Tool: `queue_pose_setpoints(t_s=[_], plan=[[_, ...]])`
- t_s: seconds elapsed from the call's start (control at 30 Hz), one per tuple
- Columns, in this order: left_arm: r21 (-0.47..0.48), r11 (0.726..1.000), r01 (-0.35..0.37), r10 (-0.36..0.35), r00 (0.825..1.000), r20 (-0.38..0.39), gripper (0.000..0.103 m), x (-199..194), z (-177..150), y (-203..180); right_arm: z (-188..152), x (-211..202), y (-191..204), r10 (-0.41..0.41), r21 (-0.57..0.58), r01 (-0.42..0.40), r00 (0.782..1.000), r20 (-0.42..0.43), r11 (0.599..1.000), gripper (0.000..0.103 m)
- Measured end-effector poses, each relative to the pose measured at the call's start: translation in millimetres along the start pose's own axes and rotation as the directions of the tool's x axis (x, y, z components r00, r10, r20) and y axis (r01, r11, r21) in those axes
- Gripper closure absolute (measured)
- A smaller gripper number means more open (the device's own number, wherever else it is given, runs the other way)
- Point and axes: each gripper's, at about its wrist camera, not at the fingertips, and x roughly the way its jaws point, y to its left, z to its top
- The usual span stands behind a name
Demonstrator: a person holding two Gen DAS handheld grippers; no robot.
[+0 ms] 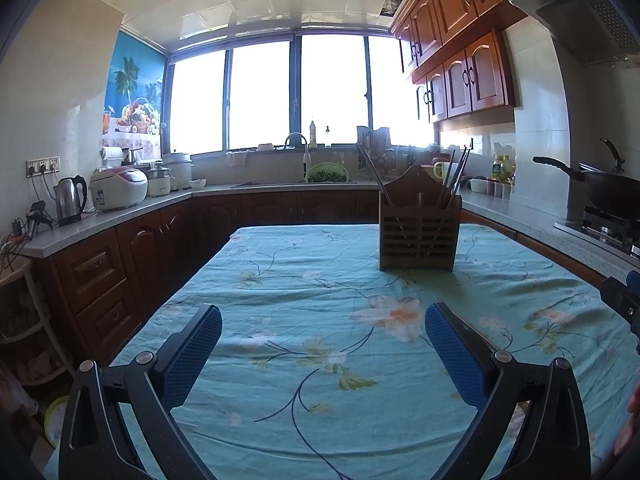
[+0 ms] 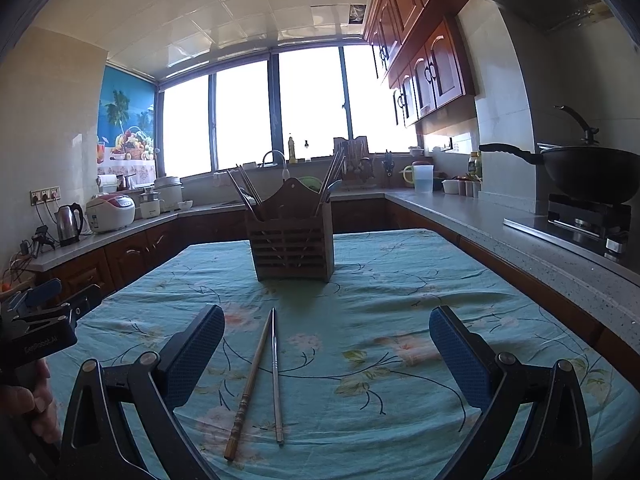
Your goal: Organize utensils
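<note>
A brown slatted wooden utensil holder stands on the floral teal tablecloth, with several chopsticks leaning in it; it also shows in the right wrist view. A wooden chopstick and a metal chopstick lie side by side on the cloth between the right gripper's fingers. My right gripper is open and empty above them. My left gripper is open and empty over bare cloth, short of the holder. The left gripper also shows at the left edge of the right wrist view.
Kitchen counters wrap around the table: kettle and rice cooker at left, sink with a green basket at the back, a black wok on the stove at right. The tablecloth covers the table.
</note>
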Motion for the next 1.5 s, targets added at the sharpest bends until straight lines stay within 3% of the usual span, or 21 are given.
queue_pose_setpoints(t_s=[1.5], plan=[[-0.008,1.0,-0.014,0.014,1.0,-0.005,0.001,0.7,0.0,-5.5,1.2,-0.3,1.6,0.01,-0.004,-0.01,1.0,0.011,1.0,0.0]])
